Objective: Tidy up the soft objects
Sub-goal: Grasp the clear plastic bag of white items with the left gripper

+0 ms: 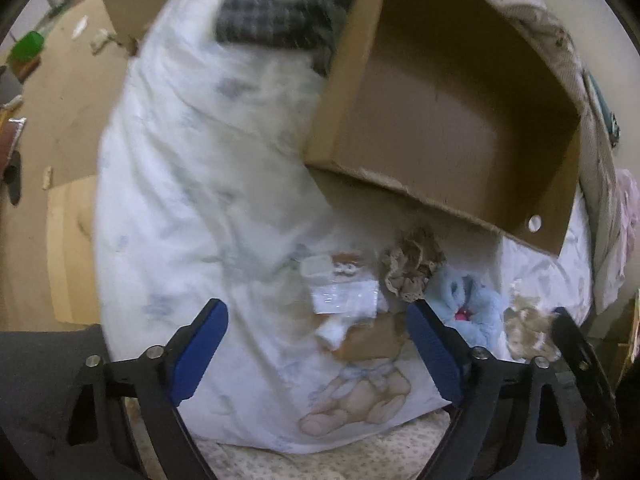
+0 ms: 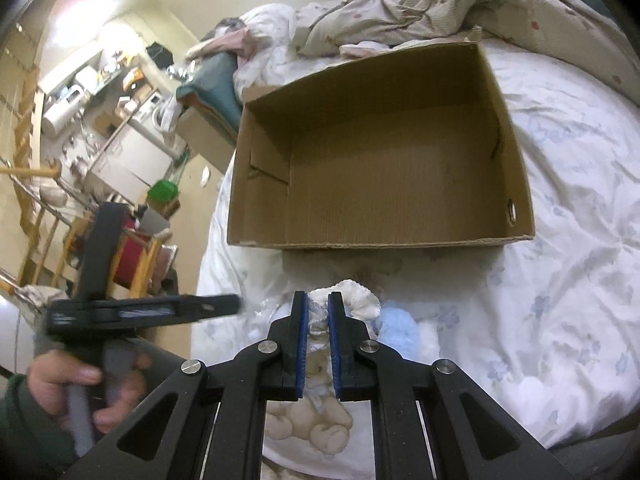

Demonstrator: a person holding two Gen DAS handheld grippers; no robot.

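Observation:
An empty cardboard box (image 2: 384, 168) lies on the white bed cover; it also shows in the left wrist view (image 1: 448, 112). My right gripper (image 2: 318, 308) is shut on a white ruffled scrunchie (image 2: 356, 300) just in front of the box. A light blue fluffy scrunchie (image 2: 398, 326) lies to its right, also in the left wrist view (image 1: 476, 300). My left gripper (image 1: 316, 316) is open above a clear plastic packet (image 1: 344, 292), with a beige lace scrunchie (image 1: 412, 264) beyond its right finger. A tan scrunchie (image 1: 528, 328) lies further right. The left gripper shows in the right wrist view (image 2: 236, 304).
A dark checked garment (image 1: 276, 20) lies beyond the box on the bed. A crumpled patterned duvet (image 2: 420, 4) lies behind the box. The bed's left edge drops to a floor with cardboard (image 1: 76, 92), a green-lidded container (image 2: 162, 190) and wooden furniture (image 2: 40, 220).

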